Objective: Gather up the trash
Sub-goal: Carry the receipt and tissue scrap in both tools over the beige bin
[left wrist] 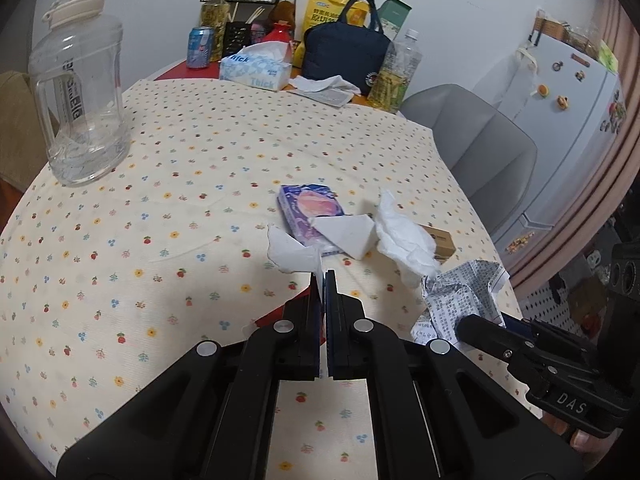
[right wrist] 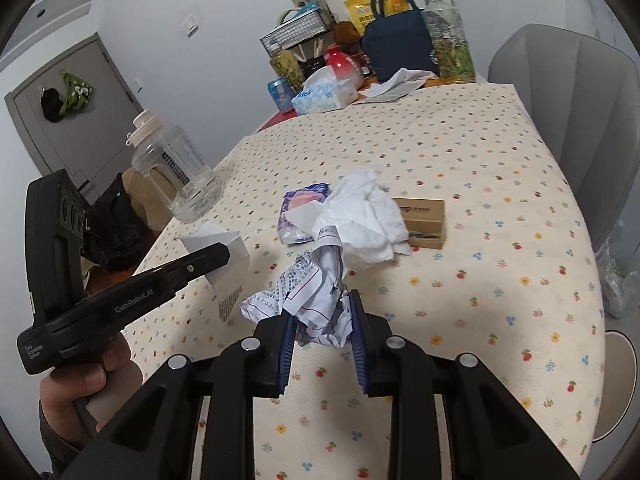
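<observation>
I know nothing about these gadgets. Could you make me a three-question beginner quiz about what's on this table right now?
1. True or false: the right gripper is clamped on the crumpled printed paper.
2. What does the left gripper pinch? A) soda can B) white paper scrap C) water jug
3. Fill in: the crumpled white tissue lies partly over a brown ____.

Key: 1 true; 2 B; 3 box.
</observation>
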`<state>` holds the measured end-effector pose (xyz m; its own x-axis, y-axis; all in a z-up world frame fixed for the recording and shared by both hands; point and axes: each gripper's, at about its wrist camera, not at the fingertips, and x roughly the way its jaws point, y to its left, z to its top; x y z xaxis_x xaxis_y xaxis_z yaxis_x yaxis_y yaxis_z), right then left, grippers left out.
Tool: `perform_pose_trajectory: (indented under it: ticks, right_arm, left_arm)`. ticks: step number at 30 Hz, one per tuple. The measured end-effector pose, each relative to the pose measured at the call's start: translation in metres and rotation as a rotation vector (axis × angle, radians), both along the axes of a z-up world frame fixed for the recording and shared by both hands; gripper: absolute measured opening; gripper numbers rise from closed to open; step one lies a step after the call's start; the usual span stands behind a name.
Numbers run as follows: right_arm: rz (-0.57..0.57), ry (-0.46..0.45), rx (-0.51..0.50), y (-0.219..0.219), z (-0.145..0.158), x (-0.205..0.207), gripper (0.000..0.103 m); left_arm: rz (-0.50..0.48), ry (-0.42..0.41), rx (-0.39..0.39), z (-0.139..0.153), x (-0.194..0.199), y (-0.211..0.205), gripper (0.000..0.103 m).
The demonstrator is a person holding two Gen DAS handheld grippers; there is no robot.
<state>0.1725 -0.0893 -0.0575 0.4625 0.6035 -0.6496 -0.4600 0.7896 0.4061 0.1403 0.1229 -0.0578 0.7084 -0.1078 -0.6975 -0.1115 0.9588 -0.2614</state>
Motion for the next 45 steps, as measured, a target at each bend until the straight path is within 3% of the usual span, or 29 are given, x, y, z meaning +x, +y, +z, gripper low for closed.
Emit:
perform_pose_trajectory:
  ticks: [13,25,35,45]
  right_arm:
    - [-0.121,-0.047,0.061,-0.067,0.019,0.000,0.026]
    - [-0.247,-0.032,0.122,-0.143,0.015,0.014,0.026]
    - [-0.435,-0.003,0.104,-0.238,0.003,0.018,0.026]
    - [-0.567,0.037,0.020,-0.319,-0.009,0.011,0.026]
  left_arm:
    - [-0.083,-0.021,0.040,0.016,0.009,-0.051,0.003]
    - [-0.177,-0.023,0.074,0.025,0.033,-0.118,0.003]
    - [-0.307,-0.021,0.048,0.022,0.062,-0.198,0.003]
    - [-0.390,0.007,0.005,0.014,0.089,-0.265,0.003]
